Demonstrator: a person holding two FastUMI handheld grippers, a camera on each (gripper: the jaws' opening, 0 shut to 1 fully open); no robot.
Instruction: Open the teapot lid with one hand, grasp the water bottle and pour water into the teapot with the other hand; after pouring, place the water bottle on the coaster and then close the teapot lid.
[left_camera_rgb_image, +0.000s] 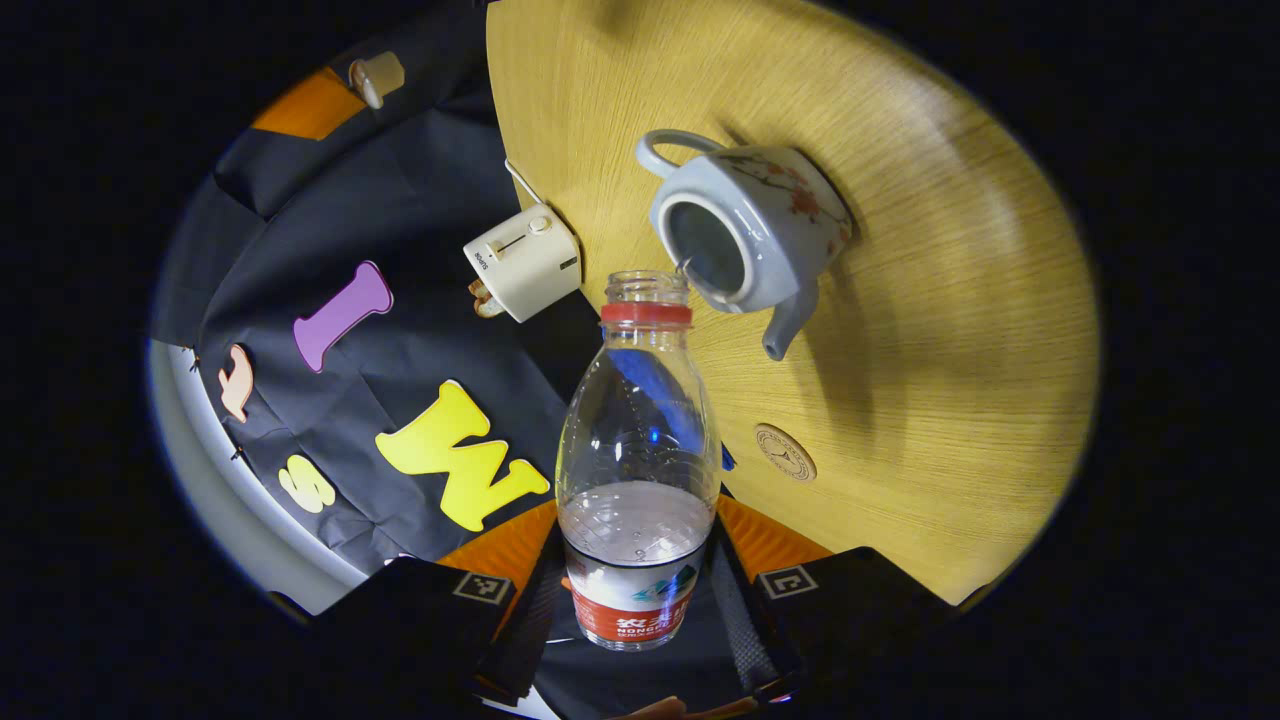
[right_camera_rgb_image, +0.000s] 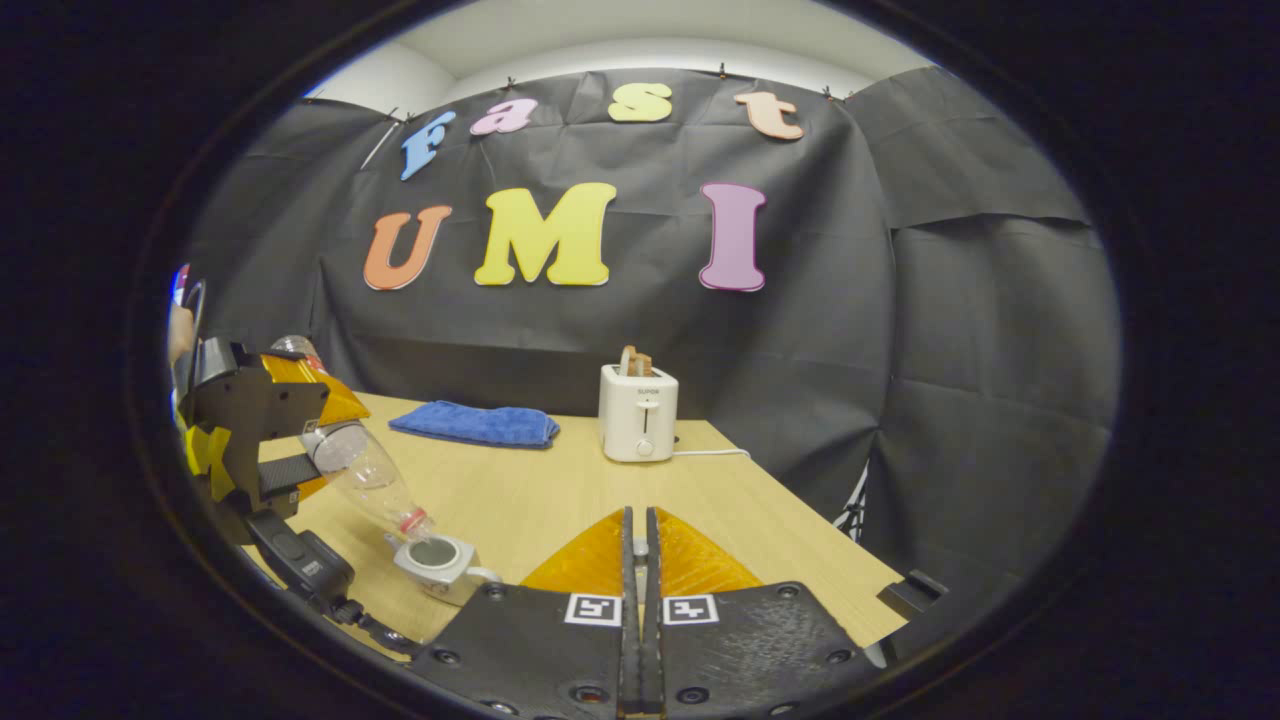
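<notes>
While the left tongs (left_camera_rgb_image: 640, 590) clamped the thin, partly full water bottle (left_camera_rgb_image: 638, 440) low on its body, tipped over the open teapot (left_camera_rgb_image: 745, 235) on the surface (left_camera_rgb_image: 950, 330), it looked light, crushable and slippery; the right tongs (right_camera_rgb_image: 637, 560) were clenched, lid unseen.

In the right gripper view, bare table (right_camera_rgb_image: 560, 500) stretches through the middle of the frame, open for passage. At centre the toaster (right_camera_rgb_image: 638, 412) stands in the way, the blue towel (right_camera_rgb_image: 475, 424) just left of it. At lower left the tilted water bottle (right_camera_rgb_image: 365, 465) and open teapot (right_camera_rgb_image: 437, 562) block the way.

In the left gripper view, wide bare wood lies right of the teapot (left_camera_rgb_image: 745, 235); the coaster (left_camera_rgb_image: 785, 452) sits clear below it.
</notes>
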